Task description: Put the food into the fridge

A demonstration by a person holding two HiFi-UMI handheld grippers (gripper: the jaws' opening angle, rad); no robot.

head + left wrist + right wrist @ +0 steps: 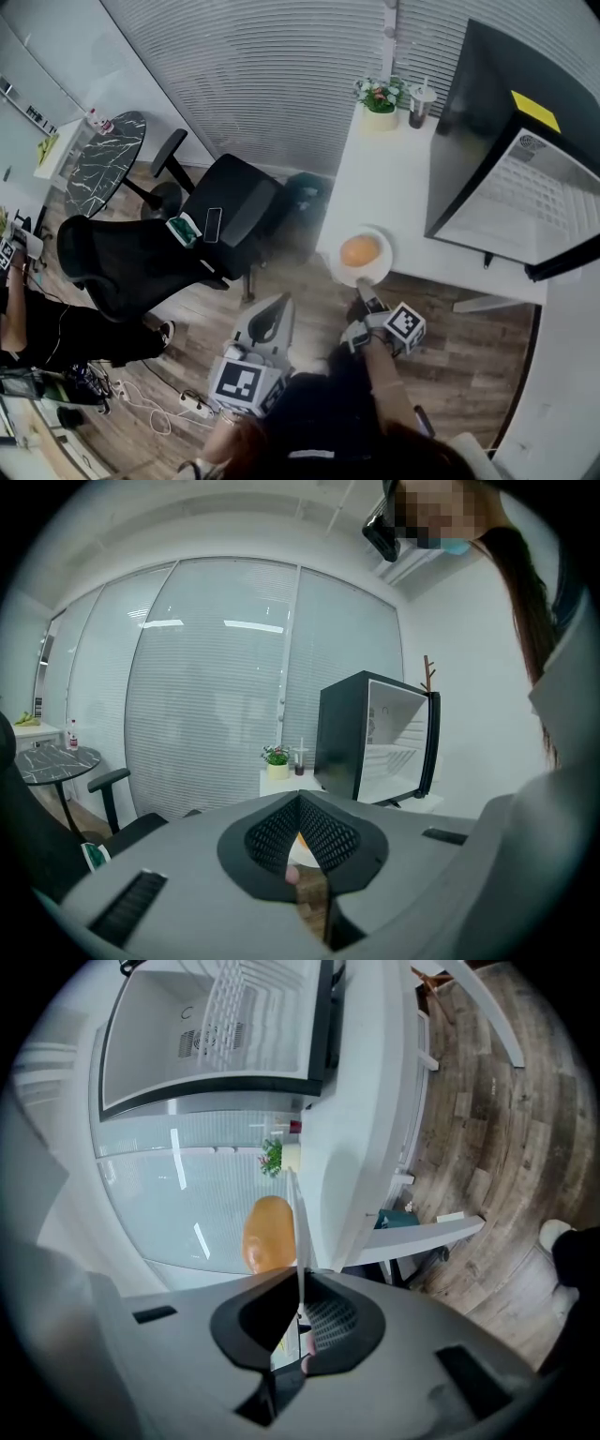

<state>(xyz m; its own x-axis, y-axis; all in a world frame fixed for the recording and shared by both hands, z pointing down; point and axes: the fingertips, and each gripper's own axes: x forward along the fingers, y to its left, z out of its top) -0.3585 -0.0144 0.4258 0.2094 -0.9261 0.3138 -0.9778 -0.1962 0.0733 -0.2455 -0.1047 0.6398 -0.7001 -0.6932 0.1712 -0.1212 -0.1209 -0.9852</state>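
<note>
On the white table [394, 178] by the open fridge [506, 169], my right claw [364, 296] pinches the plate [381, 273] by its rim, my left claw [272, 317] is closed and empty; any tilt could roll the bun [360, 250] off.

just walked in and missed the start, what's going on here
A person holds a gripper in each hand. The right gripper has its fingers shut on the rim of a white plate carrying a round orange-brown piece of food, at the near edge of the white table. The black fridge on that table stands open, and the food is not in it yet. The left gripper hangs low, shut and empty.
</note>
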